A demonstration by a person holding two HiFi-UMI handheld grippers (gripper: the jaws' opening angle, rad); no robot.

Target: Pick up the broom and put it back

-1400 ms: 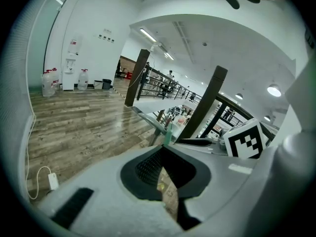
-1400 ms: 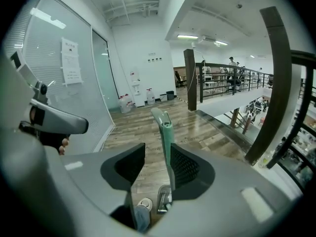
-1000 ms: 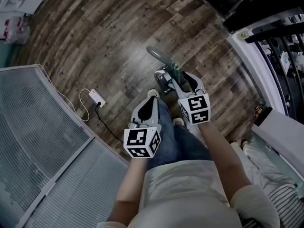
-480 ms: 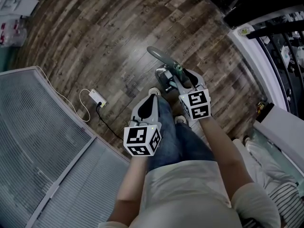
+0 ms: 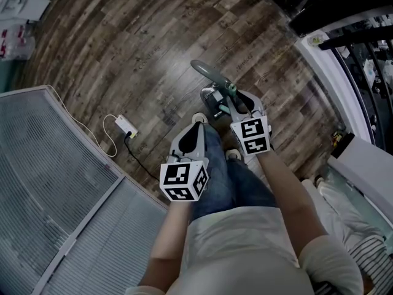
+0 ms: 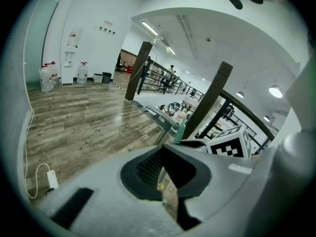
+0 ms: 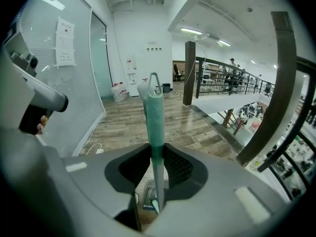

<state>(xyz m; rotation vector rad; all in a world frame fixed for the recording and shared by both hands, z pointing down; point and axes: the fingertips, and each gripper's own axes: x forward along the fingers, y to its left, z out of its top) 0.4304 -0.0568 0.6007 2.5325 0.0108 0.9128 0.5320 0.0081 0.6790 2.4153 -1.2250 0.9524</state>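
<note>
Left gripper (image 6: 164, 154) is pinched shut on nothing, right gripper (image 7: 157, 152) has just been closing and clamps the broom's (image 7: 154, 112) upright teal handle, head down on the wood floor (image 5: 135, 54), wall notice (image 7: 64, 42) unreadable, water jugs (image 6: 81, 73) way back.

Probably an office: glass partitions (image 7: 74, 93), mezzanine railing (image 7: 222, 78)

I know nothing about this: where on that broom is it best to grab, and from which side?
Take the broom's handle at the lower end of its teal sleeve, coming in from the person's side with a jaw on each side. The shaft is slim, straight and standing, so it probably pinches easily. The right gripper has just been closing with it between its jaws.
</note>
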